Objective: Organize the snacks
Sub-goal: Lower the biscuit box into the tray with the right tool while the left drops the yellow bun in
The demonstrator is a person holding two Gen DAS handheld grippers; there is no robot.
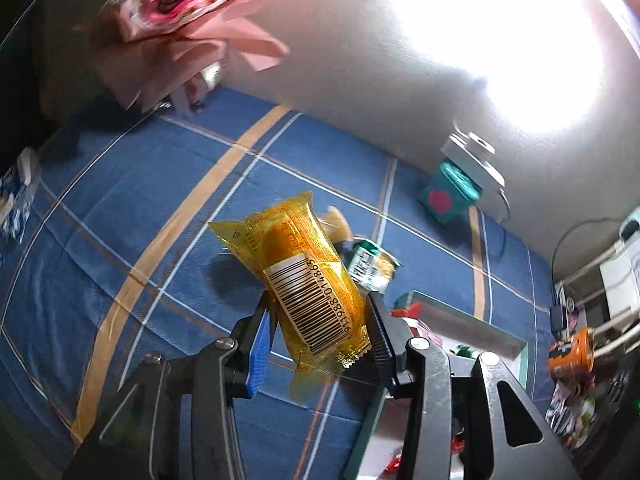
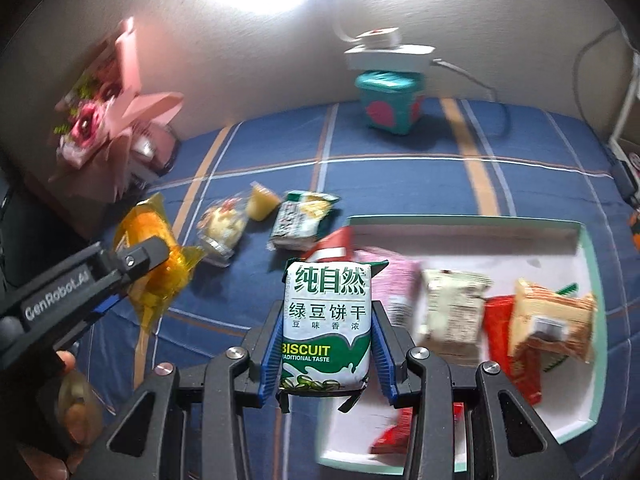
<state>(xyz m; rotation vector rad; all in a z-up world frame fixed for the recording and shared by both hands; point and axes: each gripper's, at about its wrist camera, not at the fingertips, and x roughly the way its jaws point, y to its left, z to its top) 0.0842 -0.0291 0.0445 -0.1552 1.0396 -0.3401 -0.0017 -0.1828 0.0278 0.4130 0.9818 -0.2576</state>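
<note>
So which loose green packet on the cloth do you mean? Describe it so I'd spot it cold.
Start at the shallow white tray with a pale green rim on the blue checked cloth. Just beyond the tray's far left corner, three loose snacks lie in a row. The green biscuit packet is the one nearest the tray: flat, green and white, unlike the yellow jelly cup and clear-wrapped cake beside it.

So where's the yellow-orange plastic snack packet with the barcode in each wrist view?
Left wrist: the yellow-orange packet sits centre frame, clamped in the left gripper.
Right wrist: same packet at left edge.
Shared landmark: teal box with red heart by the wall.
</note>
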